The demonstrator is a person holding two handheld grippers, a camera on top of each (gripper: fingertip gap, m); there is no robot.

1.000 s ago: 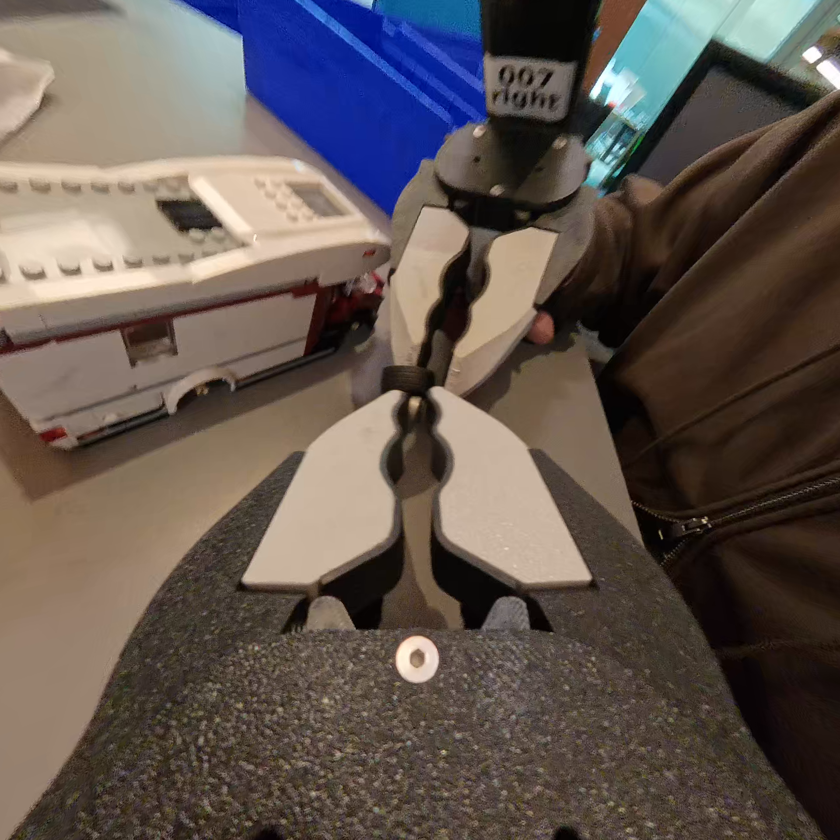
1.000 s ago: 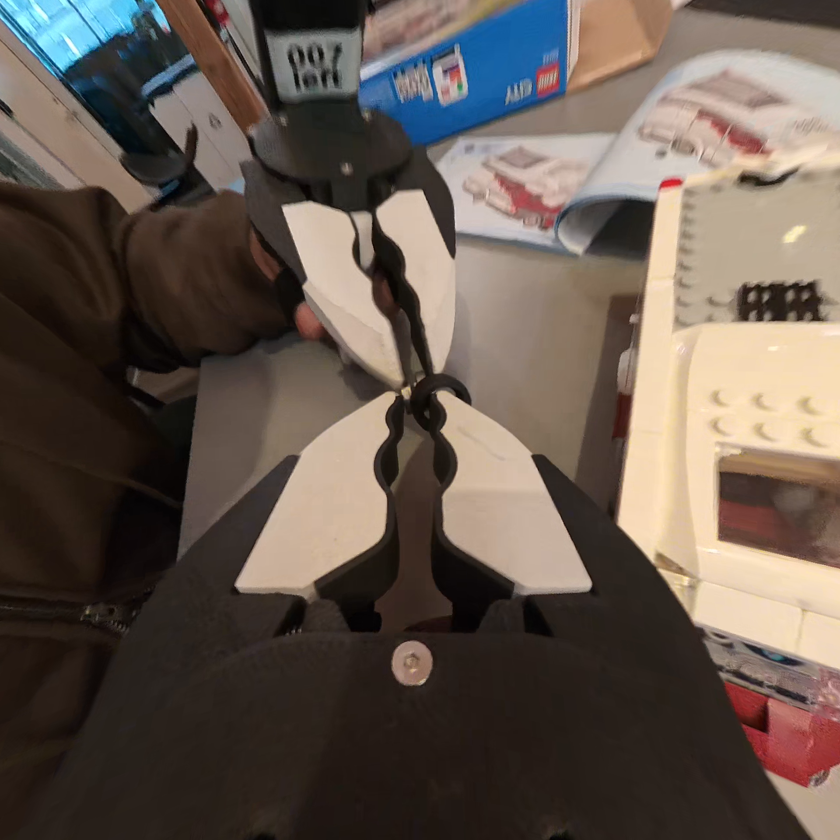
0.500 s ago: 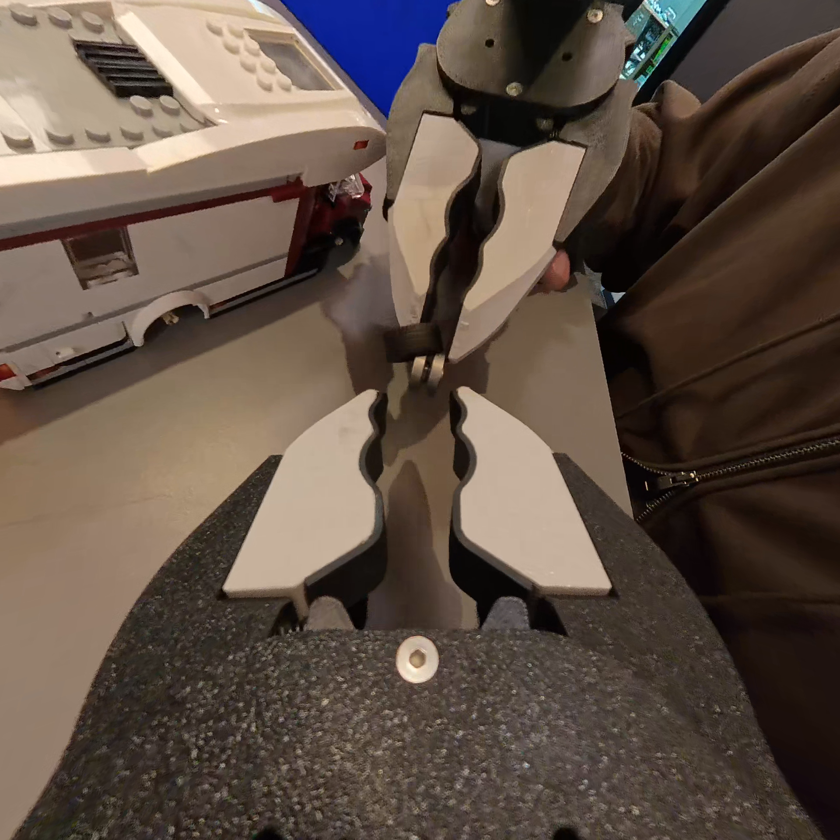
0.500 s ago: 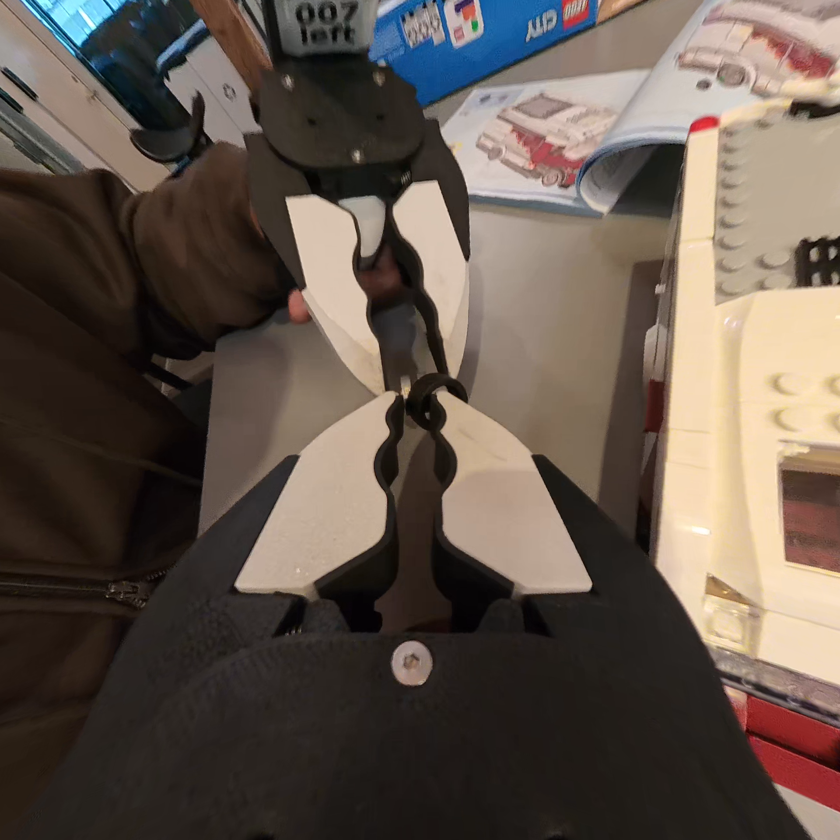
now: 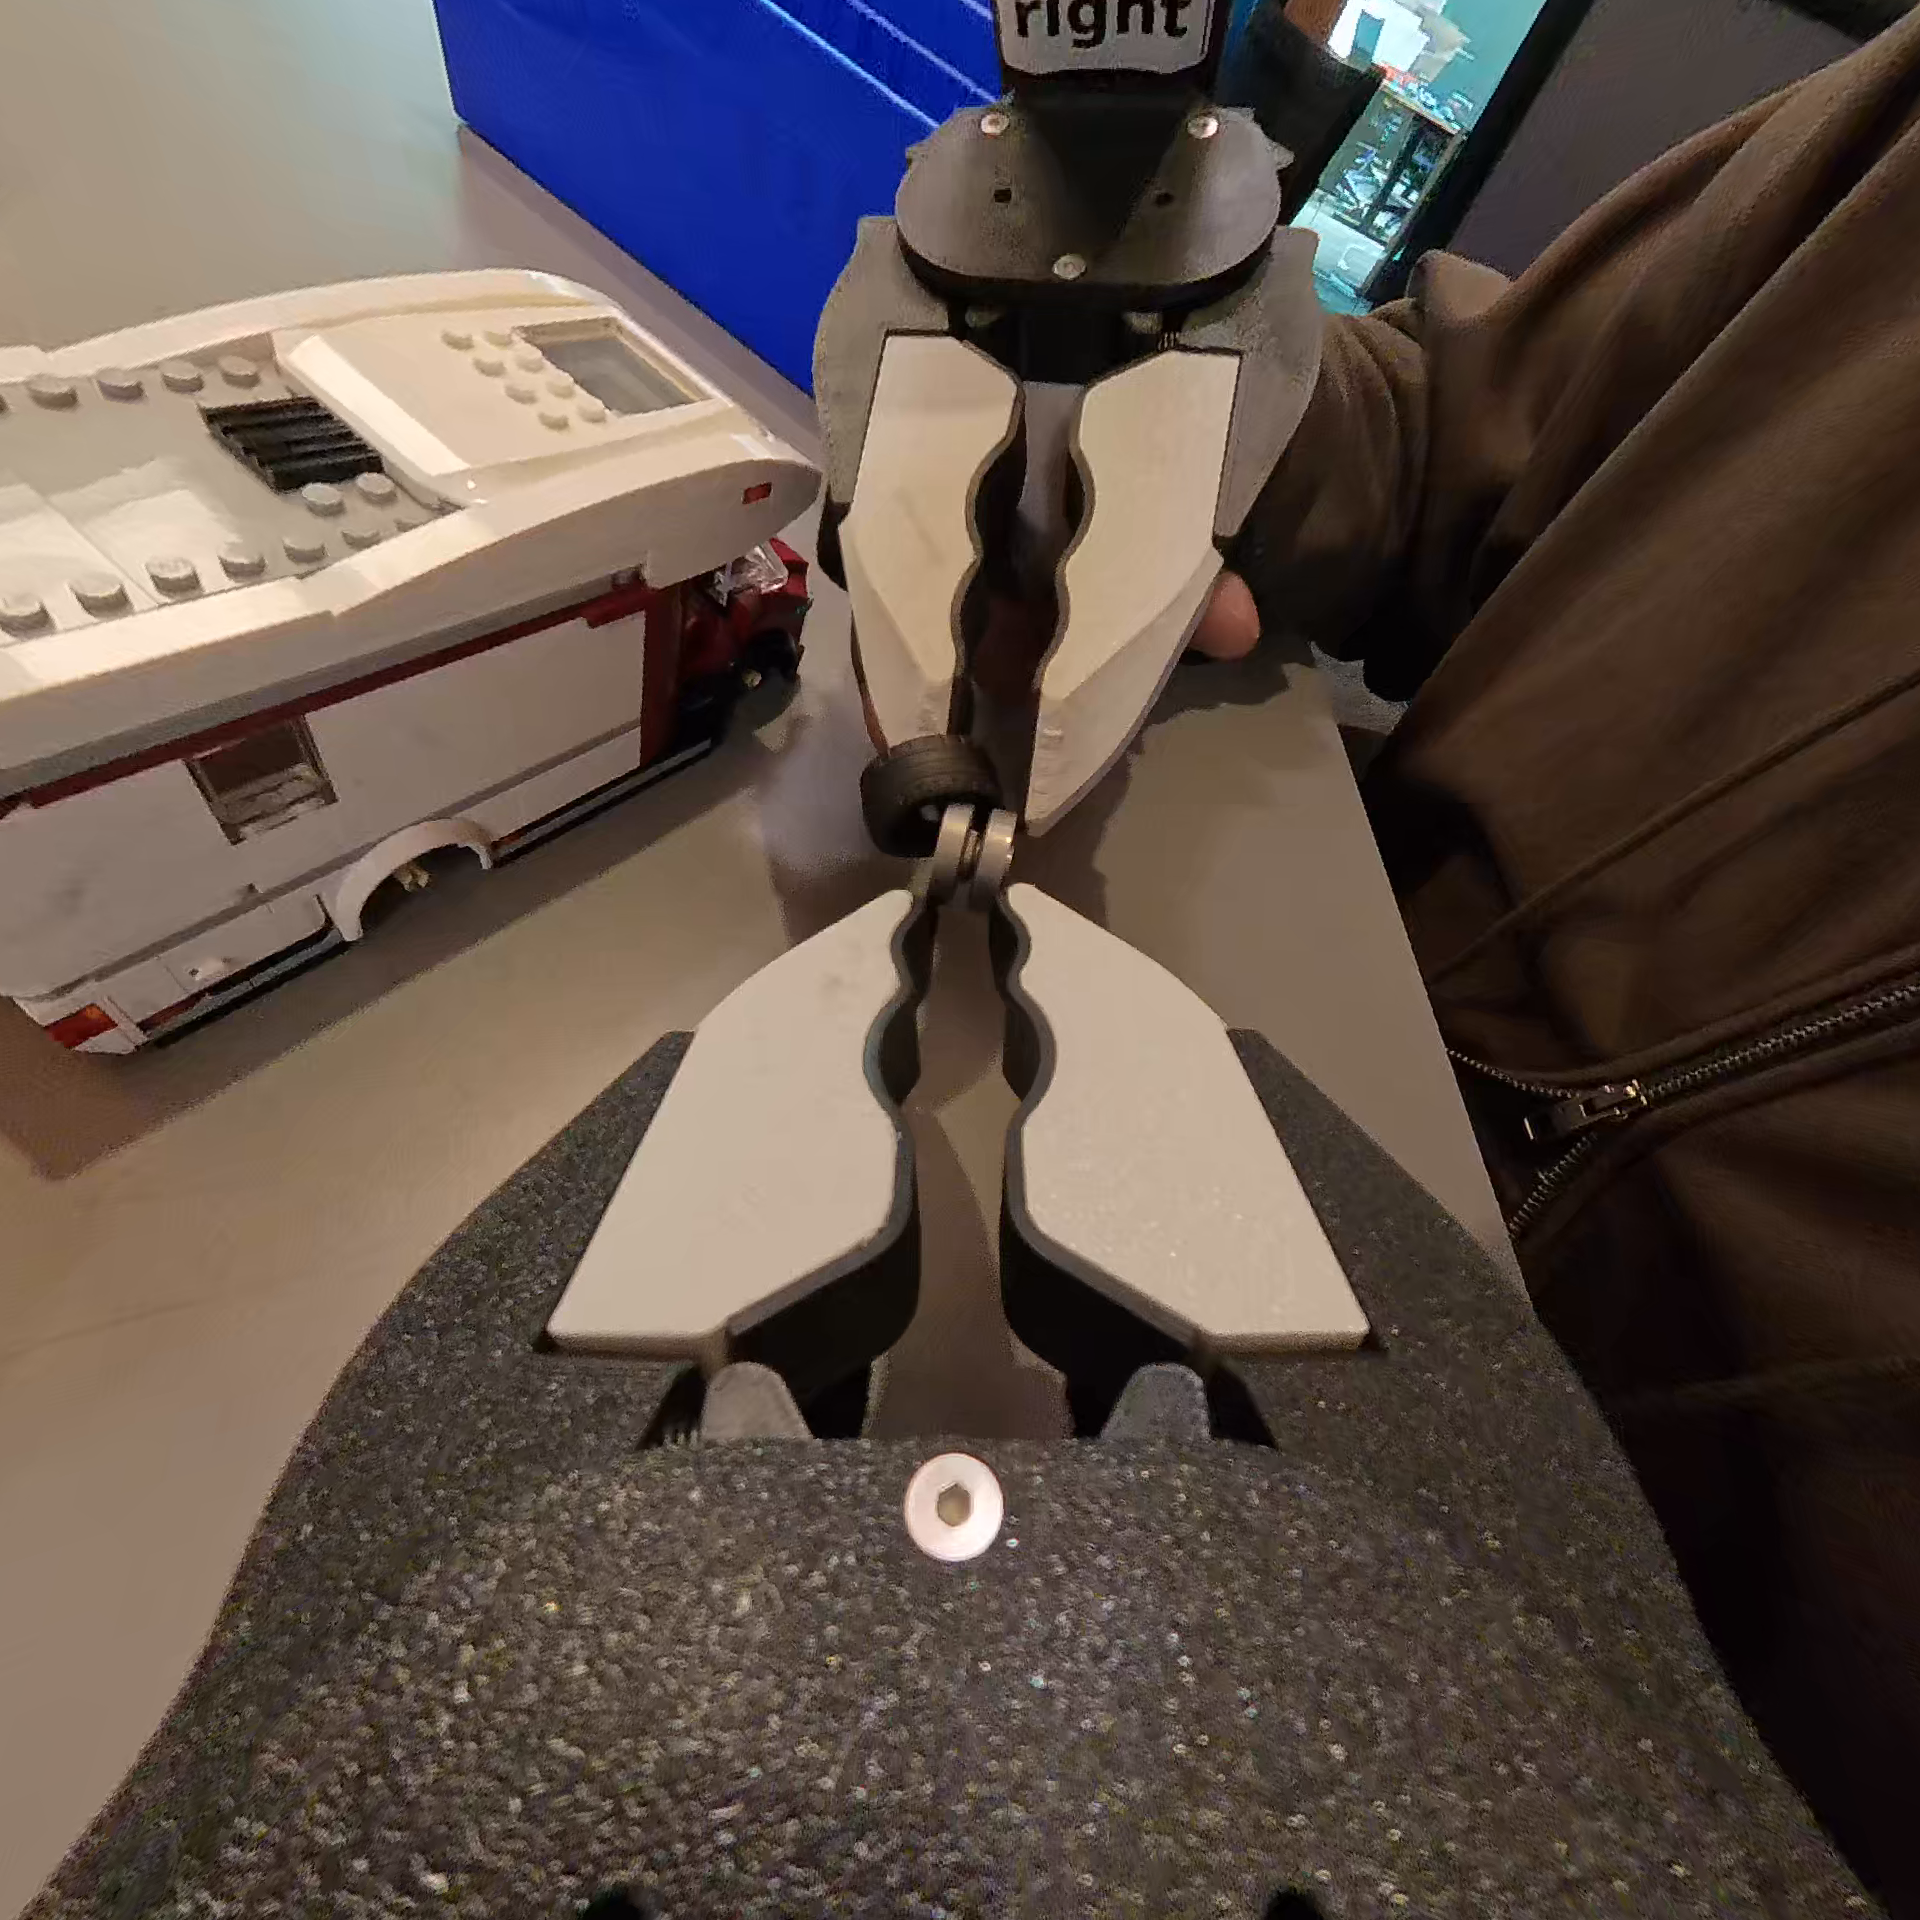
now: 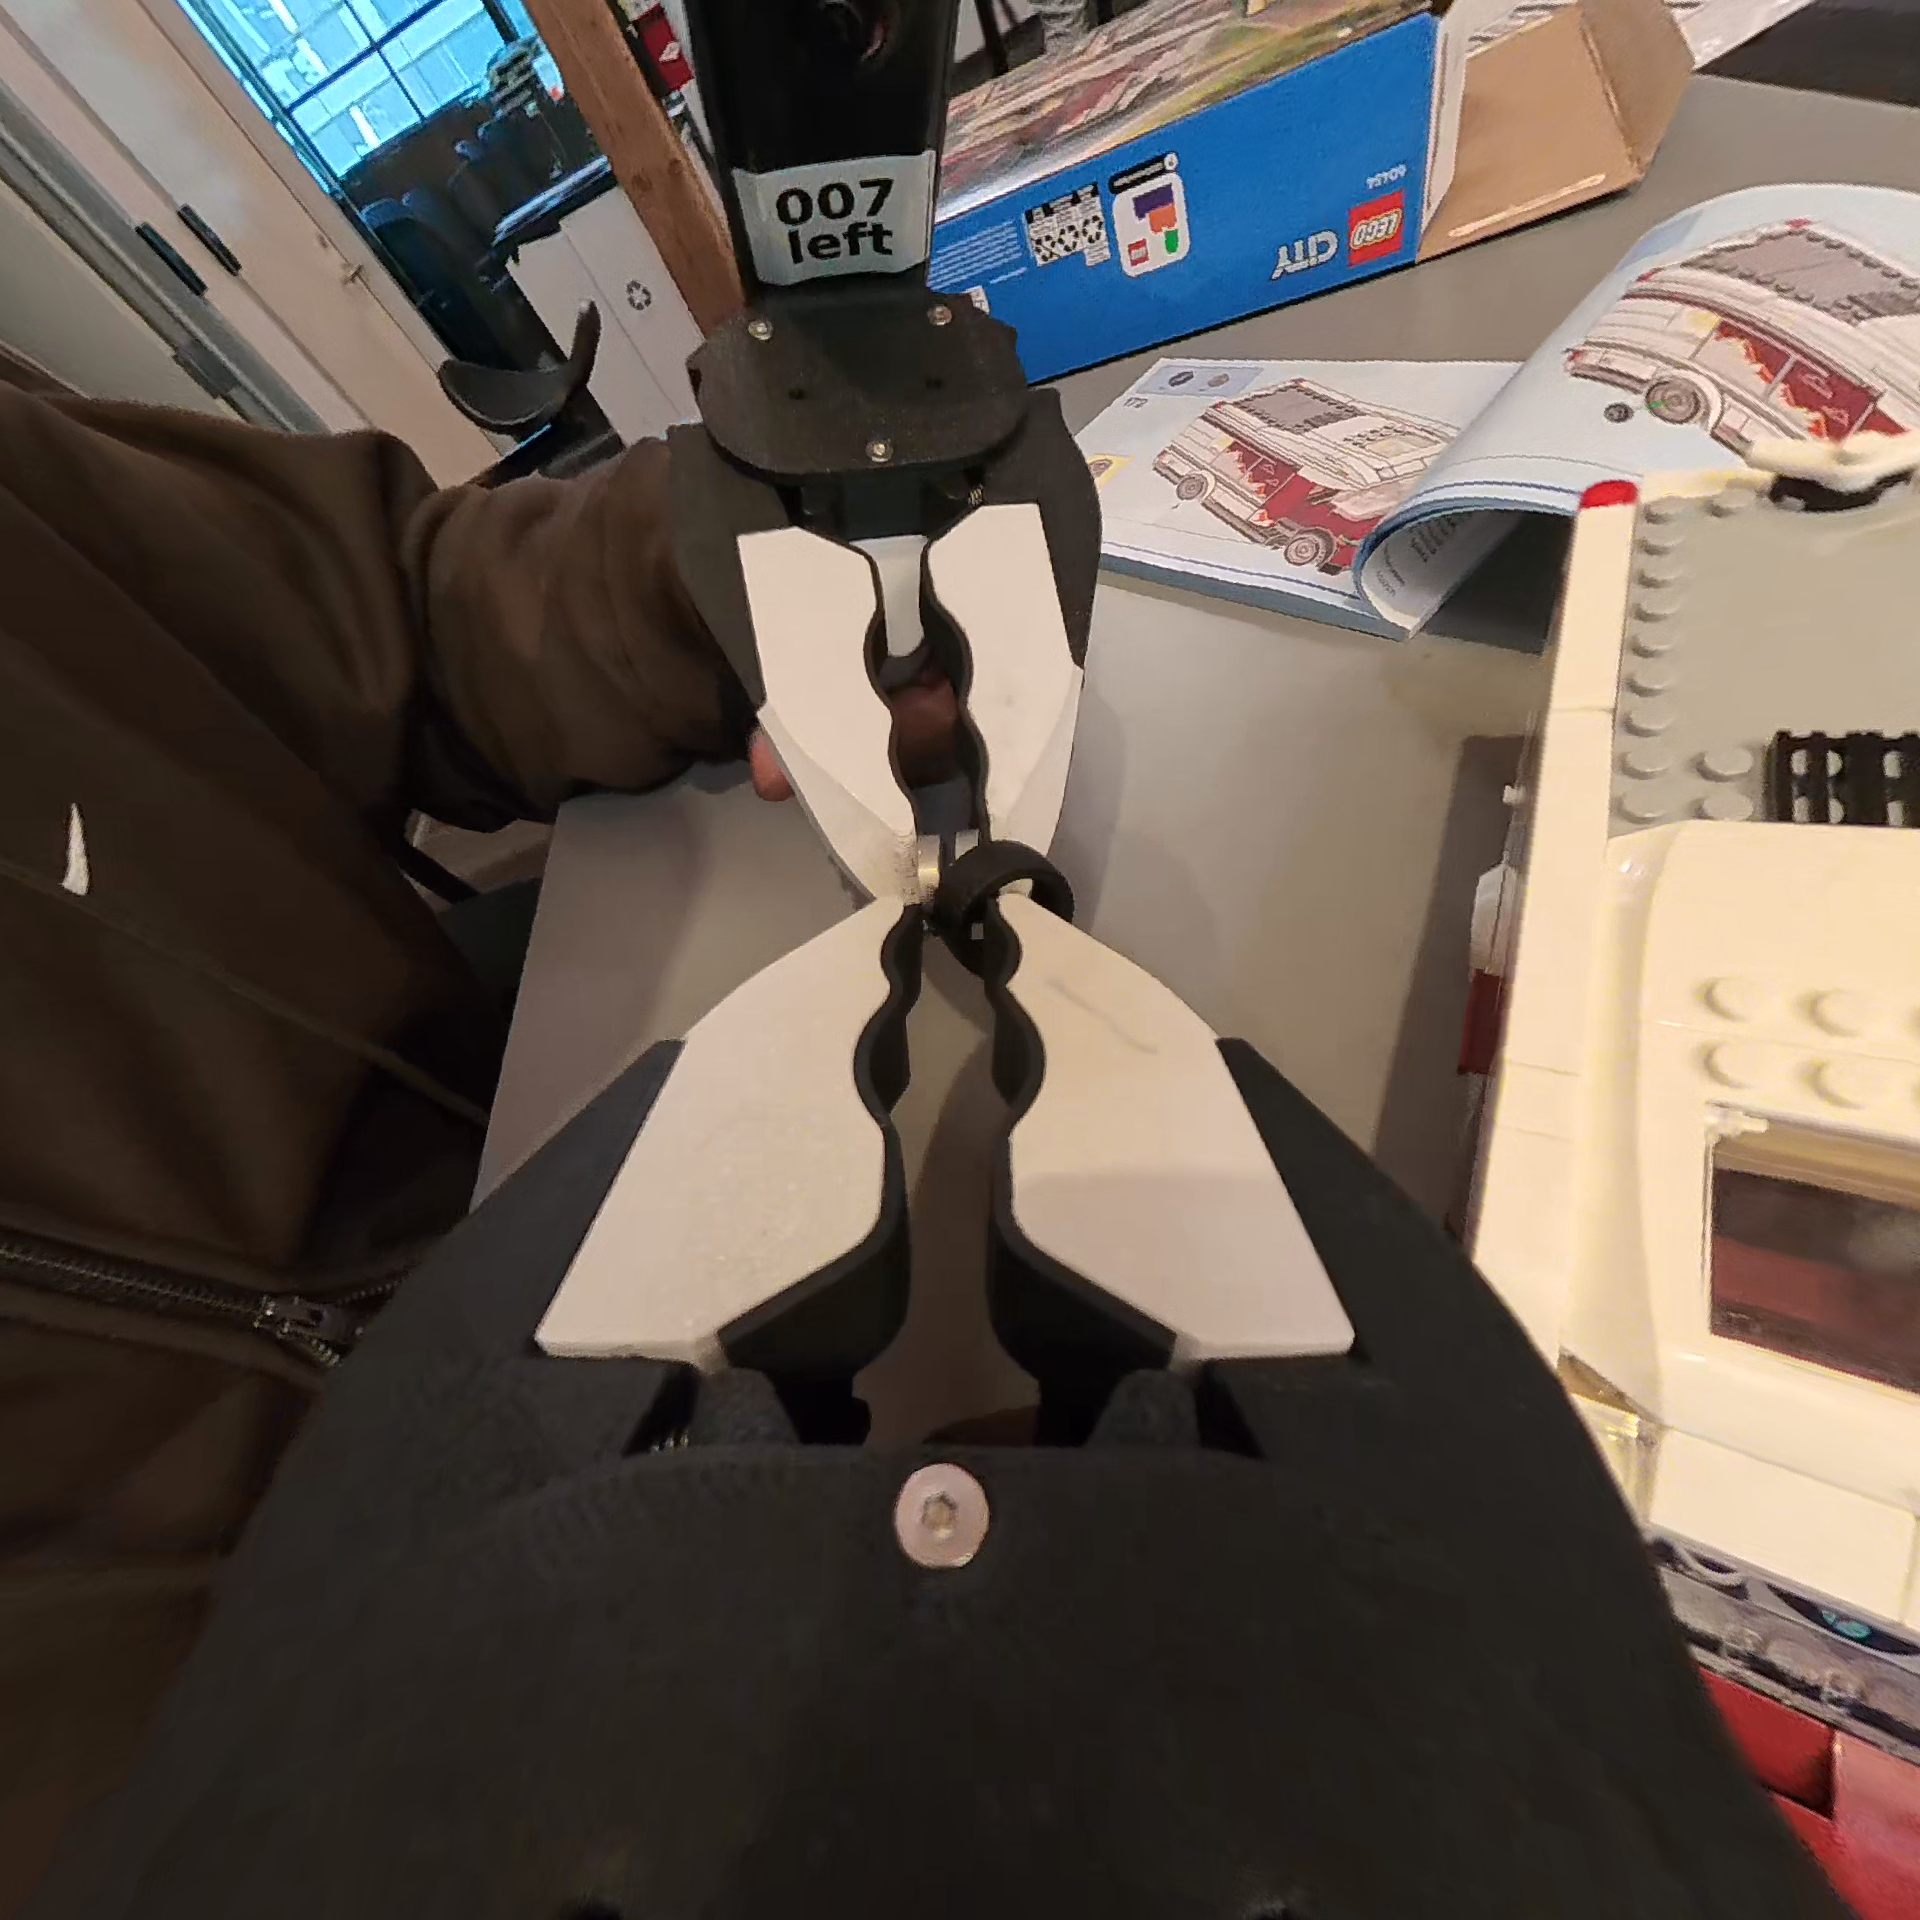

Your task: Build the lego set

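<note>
Left tool (image 5: pixel 961 894): tips pinched on a grey wheel hub (image 5: pixel 971 847). Right tool (image 6: pixel 961 920): tips clamped on a black rubber tyre (image 6: pixel 1003 883), partly hidden. Both meet above the surface's (image 5: pixel 312 1195) near edge. Brick-built camper (image 5: pixel 312 644) cut off at frame edge.

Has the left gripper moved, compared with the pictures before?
Yes. The left gripper closed back in on the grey wheel hub, near the toy camper.
</note>
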